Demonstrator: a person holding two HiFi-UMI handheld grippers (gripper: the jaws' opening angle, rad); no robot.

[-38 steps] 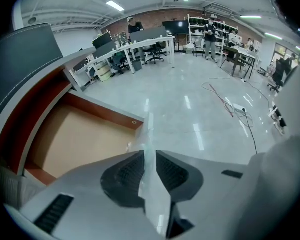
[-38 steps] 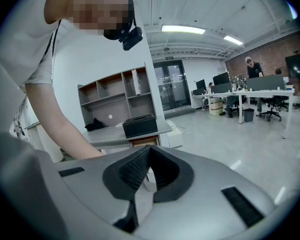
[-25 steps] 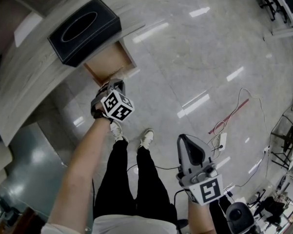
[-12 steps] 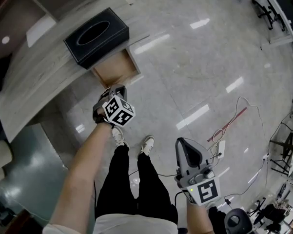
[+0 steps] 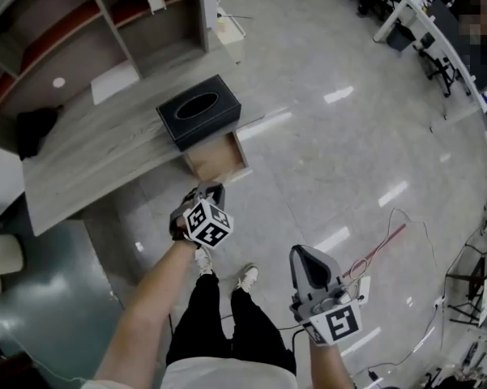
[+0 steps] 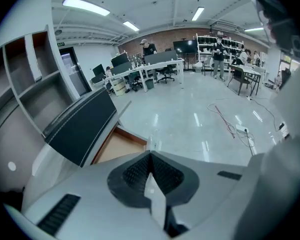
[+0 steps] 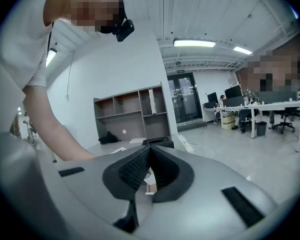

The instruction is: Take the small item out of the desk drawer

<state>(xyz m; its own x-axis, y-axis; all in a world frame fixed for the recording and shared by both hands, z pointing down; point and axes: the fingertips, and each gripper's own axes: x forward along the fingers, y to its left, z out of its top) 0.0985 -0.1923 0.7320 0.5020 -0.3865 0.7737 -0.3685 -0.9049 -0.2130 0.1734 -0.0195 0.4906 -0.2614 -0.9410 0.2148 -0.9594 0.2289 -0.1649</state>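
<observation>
Pinching the small white item [image 6: 154, 196], your left hand-held gripper [image 6: 150, 155] has its ribbed black pads pressed together on it. The item is a thin, flat white piece that sticks back from between the pads toward the camera on that gripper. In the head view it is too small to make out.

That gripper [image 5: 211, 190] hangs over the floor [image 5: 332, 136], just in front of the drawer [image 5: 215, 159] and not touching it. The drawer is pulled out from the front edge of the bench [image 5: 105, 148], and its bare wooden bottom shows. In the left gripper view the drawer [image 6: 121, 146] lies just beyond the jaw tips and a little to their left.

A black tissue box [image 5: 198, 110] with an oval slot stands on the bench directly above the drawer. Farther left on the bench lie a white sheet of paper [image 5: 113, 81] and a dark bundle [image 5: 36, 124]. An open shelf unit [image 5: 138, 23] rises behind them.

Your right hand-held gripper [image 5: 304, 254] is low at your right side, well apart from the drawer. Its pads [image 7: 140, 166] are closed against each other at the tips with nothing pinched between them. Your shoes [image 5: 245, 275] stand between the two grippers. A red cable [image 5: 381, 245] runs across the floor to the right.
</observation>
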